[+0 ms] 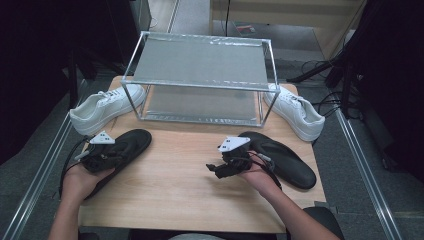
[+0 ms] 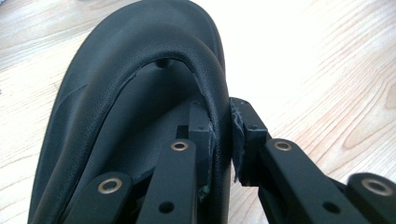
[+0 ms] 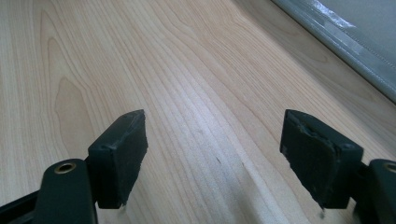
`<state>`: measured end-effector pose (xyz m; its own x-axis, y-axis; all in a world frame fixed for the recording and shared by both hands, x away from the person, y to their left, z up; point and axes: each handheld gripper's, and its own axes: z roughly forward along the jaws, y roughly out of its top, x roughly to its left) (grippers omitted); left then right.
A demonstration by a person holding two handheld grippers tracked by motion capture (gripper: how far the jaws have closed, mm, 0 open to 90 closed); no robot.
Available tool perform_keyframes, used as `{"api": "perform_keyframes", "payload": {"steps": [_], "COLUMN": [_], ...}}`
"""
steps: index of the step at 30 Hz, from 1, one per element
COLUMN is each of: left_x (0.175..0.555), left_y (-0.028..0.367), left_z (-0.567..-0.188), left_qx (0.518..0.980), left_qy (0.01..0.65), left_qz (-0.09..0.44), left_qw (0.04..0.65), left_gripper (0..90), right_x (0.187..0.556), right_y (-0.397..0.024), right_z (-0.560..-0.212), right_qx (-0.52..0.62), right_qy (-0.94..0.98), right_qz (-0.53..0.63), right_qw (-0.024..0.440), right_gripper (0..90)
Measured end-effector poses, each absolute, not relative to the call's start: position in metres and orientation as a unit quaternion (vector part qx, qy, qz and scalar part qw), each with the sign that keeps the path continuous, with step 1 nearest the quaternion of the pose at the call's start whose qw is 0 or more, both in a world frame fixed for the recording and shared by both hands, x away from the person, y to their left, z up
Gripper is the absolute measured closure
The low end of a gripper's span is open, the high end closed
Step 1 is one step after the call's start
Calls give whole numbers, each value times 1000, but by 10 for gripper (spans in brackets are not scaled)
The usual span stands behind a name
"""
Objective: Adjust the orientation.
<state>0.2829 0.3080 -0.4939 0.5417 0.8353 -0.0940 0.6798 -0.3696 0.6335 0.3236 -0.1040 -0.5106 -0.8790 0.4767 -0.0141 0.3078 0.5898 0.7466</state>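
On the wooden table [image 1: 185, 175], the left gripper [image 1: 116, 152] sits at about eight o'clock, its jaws pinched on the rim of the left black slipper [image 1: 125, 147]: in the left gripper view one pad [image 2: 201, 140] lies inside the slipper's [image 2: 116, 93] padded edge and the other against its outside, both pressing the rim between them. That slipper lies flat on the table at roughly nine o'clock, its toe pointing toward one o'clock. The right gripper [image 1: 216, 169] is at about five o'clock, held just above the bare wood; its jaws stand wide apart with nothing between them, and the right gripper view shows only table grain [image 3: 187, 116] past its pads [image 3: 123, 154]. Just beside that hand, at four o'clock, lies the right black slipper [image 1: 282, 157]. A metal-framed shoe rack [image 1: 200, 80] stands at twelve o'clock, with a white sneaker [image 1: 102, 107] at ten o'clock and another white sneaker [image 1: 297, 112] at two o'clock.
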Motion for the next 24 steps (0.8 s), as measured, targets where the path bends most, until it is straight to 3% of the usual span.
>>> {"api": "perform_keyframes", "payload": {"steps": [11,24], "left_x": [282,288], "left_y": [281,224], "left_z": [-470,-452], "left_qx": [821,850], "left_qy": [460,409], "left_qz": [129,109], "left_qw": [312,315], "left_gripper": [802,796], "right_x": [323,320], "right_y": [-109,-120], "right_z": [-511,-512], "right_qx": [229,246], "right_qy": [883,880], "right_qz": [395,393], "right_qw": [106,106], "right_gripper": [241,222]}}
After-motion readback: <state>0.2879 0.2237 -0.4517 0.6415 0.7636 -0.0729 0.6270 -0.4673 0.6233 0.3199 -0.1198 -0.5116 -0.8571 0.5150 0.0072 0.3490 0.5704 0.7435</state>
